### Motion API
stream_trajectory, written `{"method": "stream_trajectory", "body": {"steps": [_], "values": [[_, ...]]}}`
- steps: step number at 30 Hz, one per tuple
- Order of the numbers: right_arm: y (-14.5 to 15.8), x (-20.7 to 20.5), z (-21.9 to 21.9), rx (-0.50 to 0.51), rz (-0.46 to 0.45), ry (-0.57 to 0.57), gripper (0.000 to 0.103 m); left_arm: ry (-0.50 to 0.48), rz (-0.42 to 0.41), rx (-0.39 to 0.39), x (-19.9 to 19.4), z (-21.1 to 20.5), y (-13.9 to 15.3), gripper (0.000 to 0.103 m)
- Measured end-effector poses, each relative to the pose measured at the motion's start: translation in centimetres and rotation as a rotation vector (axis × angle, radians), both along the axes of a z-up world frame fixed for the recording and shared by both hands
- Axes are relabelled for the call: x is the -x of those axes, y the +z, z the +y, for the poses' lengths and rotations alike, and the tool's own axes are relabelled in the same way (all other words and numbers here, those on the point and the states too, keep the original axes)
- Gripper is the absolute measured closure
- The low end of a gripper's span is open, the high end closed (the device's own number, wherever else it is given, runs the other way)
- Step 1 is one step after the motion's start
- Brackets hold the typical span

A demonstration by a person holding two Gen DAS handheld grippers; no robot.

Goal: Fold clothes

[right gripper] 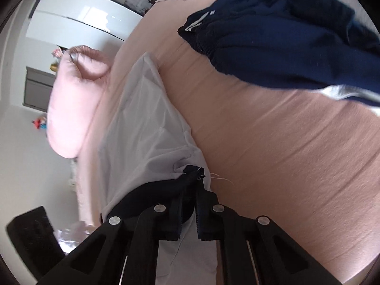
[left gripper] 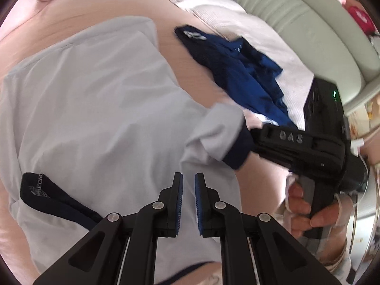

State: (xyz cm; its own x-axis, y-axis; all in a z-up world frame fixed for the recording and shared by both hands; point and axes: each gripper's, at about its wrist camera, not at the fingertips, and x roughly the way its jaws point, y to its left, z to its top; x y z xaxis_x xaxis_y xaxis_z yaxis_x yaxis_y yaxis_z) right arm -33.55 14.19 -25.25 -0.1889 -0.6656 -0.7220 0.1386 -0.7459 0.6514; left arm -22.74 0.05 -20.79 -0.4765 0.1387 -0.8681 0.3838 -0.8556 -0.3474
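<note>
A pale grey shirt [left gripper: 95, 99] with navy collar and cuffs lies spread on a pink bed sheet [left gripper: 190, 54]. My left gripper [left gripper: 188, 182] hovers over the shirt's lower middle, jaws slightly apart with nothing between them. My right gripper [left gripper: 251, 135] is shut on the shirt's navy sleeve cuff [left gripper: 237, 152] and holds the sleeve lifted off the bed. In the right wrist view the gripper [right gripper: 190, 190] pinches the navy cuff [right gripper: 166, 192], with the grey shirt [right gripper: 147, 128] stretching away beyond it.
A crumpled navy blue garment [left gripper: 239, 71] lies on the bed beyond the shirt, also in the right wrist view [right gripper: 285, 35]. A pink pillow [right gripper: 71, 99] sits at the bed's far end. A pale green padded headboard [left gripper: 308, 28] runs along the right.
</note>
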Motion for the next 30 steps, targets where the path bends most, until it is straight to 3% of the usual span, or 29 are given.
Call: {"method": "stream_trajectory", "body": {"steps": [2, 4, 6, 10, 18, 24, 30], "values": [[1.1, 0.0, -0.4, -0.005, 0.04, 0.011, 0.097, -0.013, -0.004, 0.019, 0.2, 0.2, 0.5, 0.083], [2.2, 0.0, -0.8, -0.015, 0.086, 0.018, 0.097, 0.004, -0.002, 0.016, 0.3, -0.2, 1.1, 0.053], [3.7, 0.2, -1.2, -0.049, 0.146, 0.028, 0.097, 0.042, 0.016, 0.027, 0.3, -0.7, 1.8, 0.043], [3.9, 1.0, -1.8, -0.037, 0.135, 0.06, 0.097, 0.081, 0.051, 0.014, 0.4, -2.1, 2.6, 0.043], [2.9, 2.5, -2.2, 0.052, 0.071, 0.053, 0.097, 0.019, 0.0, 0.058, 2.6, -1.5, 0.8, 0.043], [2.3, 3.4, -2.4, 0.142, 0.024, 0.045, 0.097, 0.041, -0.012, 0.09, 4.2, -1.4, -0.4, 0.043], [2.1, 3.4, -2.3, 0.135, 0.015, 0.051, 0.096, 0.057, 0.038, 0.068, 4.6, -1.8, -0.6, 0.043]]}}
